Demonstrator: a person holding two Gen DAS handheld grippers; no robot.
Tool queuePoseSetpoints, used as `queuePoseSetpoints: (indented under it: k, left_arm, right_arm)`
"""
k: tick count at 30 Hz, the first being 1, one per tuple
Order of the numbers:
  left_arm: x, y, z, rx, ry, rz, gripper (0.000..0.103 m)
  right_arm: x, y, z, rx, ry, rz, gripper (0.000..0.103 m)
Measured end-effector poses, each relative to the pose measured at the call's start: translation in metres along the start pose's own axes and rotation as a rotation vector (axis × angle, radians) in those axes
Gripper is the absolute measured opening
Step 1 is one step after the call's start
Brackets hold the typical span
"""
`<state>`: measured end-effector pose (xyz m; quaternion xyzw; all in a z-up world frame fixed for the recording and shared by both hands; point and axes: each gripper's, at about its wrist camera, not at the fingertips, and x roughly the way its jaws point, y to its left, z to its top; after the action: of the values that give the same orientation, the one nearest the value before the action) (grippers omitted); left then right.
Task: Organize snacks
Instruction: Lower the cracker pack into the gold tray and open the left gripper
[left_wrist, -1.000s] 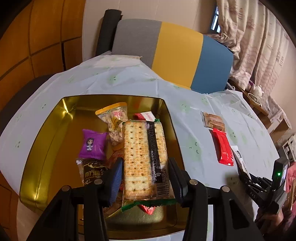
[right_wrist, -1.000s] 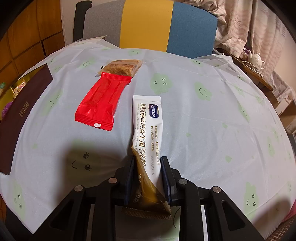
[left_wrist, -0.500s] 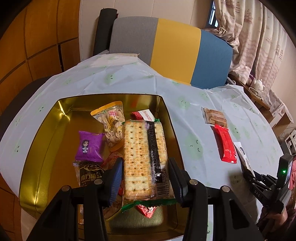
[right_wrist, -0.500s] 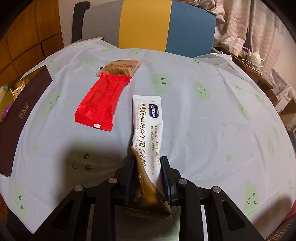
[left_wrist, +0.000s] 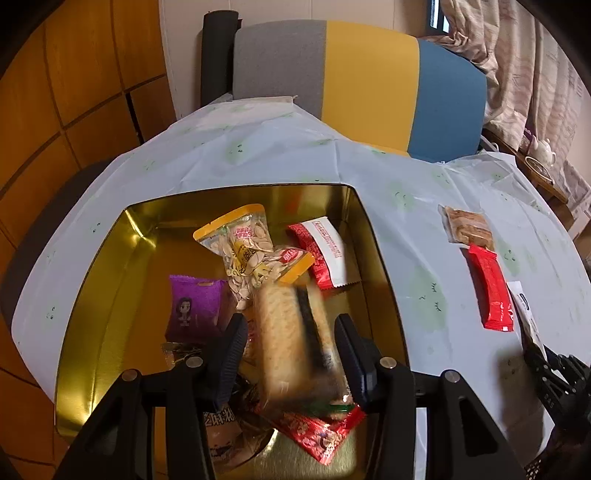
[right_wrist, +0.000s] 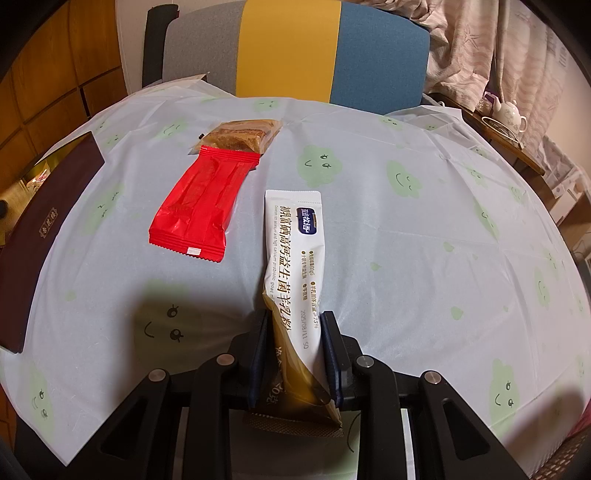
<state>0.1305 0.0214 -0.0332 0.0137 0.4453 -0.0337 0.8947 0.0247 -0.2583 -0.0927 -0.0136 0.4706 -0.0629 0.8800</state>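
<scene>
While cracker pack (left_wrist: 291, 332) blurs between parted left hand-held gripper (left_wrist: 291, 343), right hand-held gripper (right_wrist: 293, 354) clamps sachet (right_wrist: 293, 258).

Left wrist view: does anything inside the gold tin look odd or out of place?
Yes. The cracker pack between the fingers of the left gripper is smeared with blur, while the gold tin and the other snacks in it are sharp. The pack seems to be loose and dropping onto the pile, with a gap at each pad.

"2025/08/11" on white sachet (right_wrist: 293, 258)
</scene>
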Motion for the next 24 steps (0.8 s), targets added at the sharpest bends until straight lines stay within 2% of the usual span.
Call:
queuePoseSetpoints:
  k: [24]
  left_arm:
    - [-0.051,-0.009,-0.017,0.017,-0.105,-0.051,0.050]
  right_arm:
    - [0.000,0.001,0.000,0.005,-0.005,-0.008,0.028]
